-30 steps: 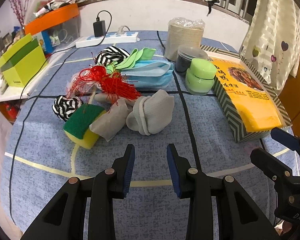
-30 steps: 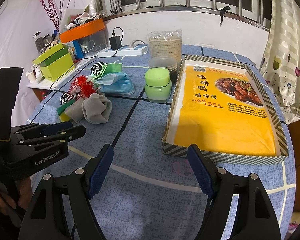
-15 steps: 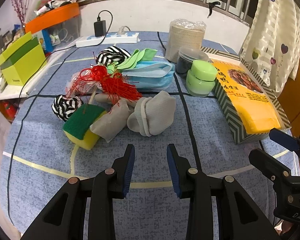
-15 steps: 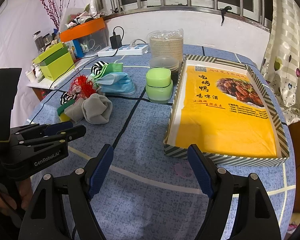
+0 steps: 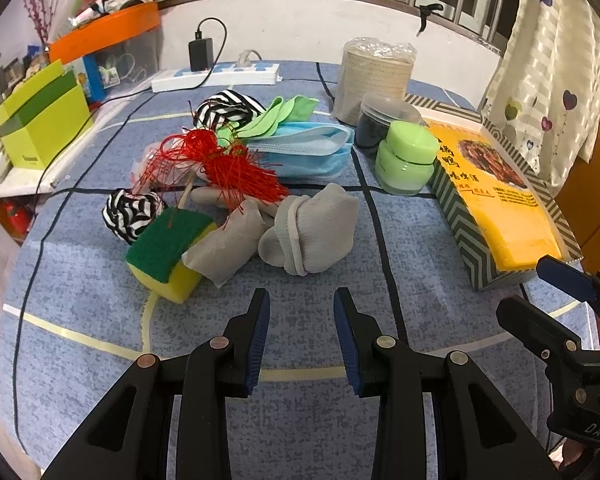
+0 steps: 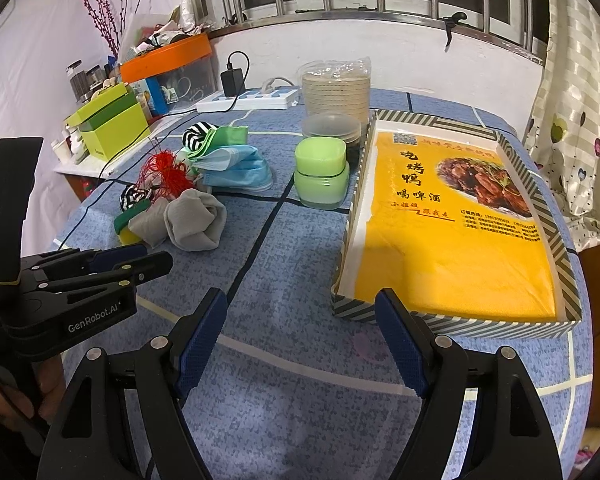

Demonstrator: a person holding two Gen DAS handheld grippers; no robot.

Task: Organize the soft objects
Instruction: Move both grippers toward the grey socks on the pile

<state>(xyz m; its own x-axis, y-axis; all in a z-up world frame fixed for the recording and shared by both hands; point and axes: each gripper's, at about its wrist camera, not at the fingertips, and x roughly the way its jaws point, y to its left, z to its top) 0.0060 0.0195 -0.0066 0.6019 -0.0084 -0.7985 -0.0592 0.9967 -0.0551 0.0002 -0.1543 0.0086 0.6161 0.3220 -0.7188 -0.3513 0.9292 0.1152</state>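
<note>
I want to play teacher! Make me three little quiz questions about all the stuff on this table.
1. True or false: the sponge has a green top and a yellow bottom.
2. What sits just left of the striped box? A) a green jar B) a red cup C) a book
3. Fill in: both the left claw and the right claw are open and hold ____.

Key:
1. True.
2. A: the green jar stands beside the box's left wall.
3. Nothing; the rolled grey sock and blue face masks lie untouched on the tablecloth.
</note>
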